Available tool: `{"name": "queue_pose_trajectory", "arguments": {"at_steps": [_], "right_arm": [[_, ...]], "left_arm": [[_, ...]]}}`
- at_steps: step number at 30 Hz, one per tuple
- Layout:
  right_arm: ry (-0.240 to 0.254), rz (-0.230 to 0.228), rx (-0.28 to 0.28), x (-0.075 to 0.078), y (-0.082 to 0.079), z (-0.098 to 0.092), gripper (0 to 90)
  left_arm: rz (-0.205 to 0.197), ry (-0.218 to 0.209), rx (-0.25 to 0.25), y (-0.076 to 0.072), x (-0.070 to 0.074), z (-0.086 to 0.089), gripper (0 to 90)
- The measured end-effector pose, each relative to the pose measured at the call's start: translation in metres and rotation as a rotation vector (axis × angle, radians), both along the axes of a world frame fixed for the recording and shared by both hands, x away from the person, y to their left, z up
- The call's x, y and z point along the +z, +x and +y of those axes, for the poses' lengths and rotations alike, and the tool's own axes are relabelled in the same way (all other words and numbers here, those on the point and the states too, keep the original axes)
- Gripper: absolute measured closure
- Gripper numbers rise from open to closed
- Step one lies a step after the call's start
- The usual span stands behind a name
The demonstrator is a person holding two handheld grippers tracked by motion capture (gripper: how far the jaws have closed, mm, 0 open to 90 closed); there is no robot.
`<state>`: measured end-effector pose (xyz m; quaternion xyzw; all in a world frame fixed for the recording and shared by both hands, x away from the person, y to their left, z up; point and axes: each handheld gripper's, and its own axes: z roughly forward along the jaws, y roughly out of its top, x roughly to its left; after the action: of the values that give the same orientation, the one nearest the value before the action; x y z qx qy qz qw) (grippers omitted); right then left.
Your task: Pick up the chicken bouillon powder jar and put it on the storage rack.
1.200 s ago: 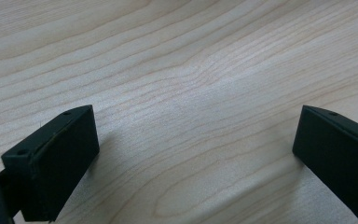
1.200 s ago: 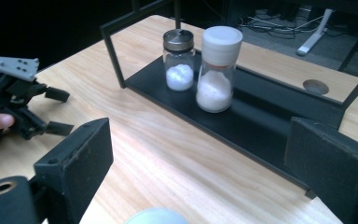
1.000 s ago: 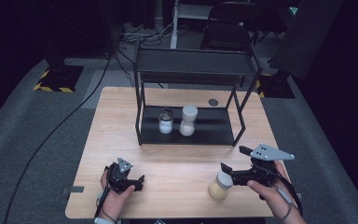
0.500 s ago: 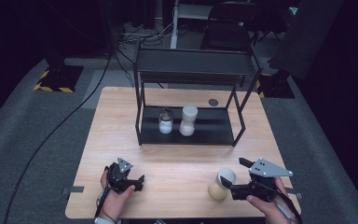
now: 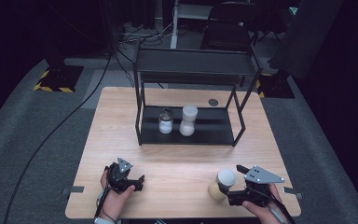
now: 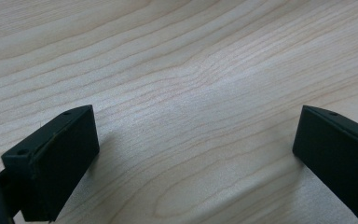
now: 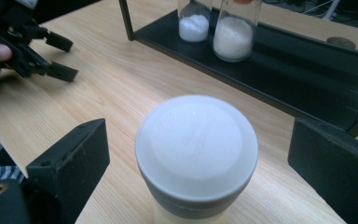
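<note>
A jar with a white lid and pale yellow contents (image 5: 224, 179) (image 7: 196, 144) stands on the wooden table (image 5: 177, 158) near its front right. My right gripper (image 5: 235, 184) (image 7: 198, 135) reaches around it from the right. Its jaws have just been opening, and the jar stands between them with a gap on each side. My left gripper (image 5: 141, 183) (image 6: 196, 135) rests at the front left, open over bare wood. It also appears far off in the right gripper view (image 7: 72, 59).
A black two-tier rack (image 5: 214, 130) (image 7: 307, 79) stands mid-table. Its lower shelf holds a small jar (image 5: 166, 122) (image 7: 193, 21) and a taller jar (image 5: 188, 120) (image 7: 235, 32), both with white powder. A small dark disc (image 5: 213, 102) lies behind the rack.
My right gripper has sunk lower and come toward the table's near edge, beside the jar, which stays where it was. The left gripper has not moved.
</note>
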<state>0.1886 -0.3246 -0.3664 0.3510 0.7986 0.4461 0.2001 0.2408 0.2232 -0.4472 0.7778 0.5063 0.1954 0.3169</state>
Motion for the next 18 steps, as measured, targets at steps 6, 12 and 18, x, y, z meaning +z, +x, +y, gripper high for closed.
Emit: {"name": "queue_pose_trajectory", "arguments": {"at_steps": [6,12,18], "right_arm": [[-0.022,0.008,0.001,-0.011,0.005,0.005,13.0],[-0.037,0.023,0.011,-0.016,0.011,0.009,26.2],[-0.055,0.023,0.032,-0.013,0.013,0.011,34.0]], "left_arm": [[0.001,0.000,0.001,0.000,0.000,0.000,0.3],[0.001,0.000,0.002,0.000,0.000,0.000,0.3],[0.001,0.001,0.001,0.000,0.000,0.000,0.3]]}}
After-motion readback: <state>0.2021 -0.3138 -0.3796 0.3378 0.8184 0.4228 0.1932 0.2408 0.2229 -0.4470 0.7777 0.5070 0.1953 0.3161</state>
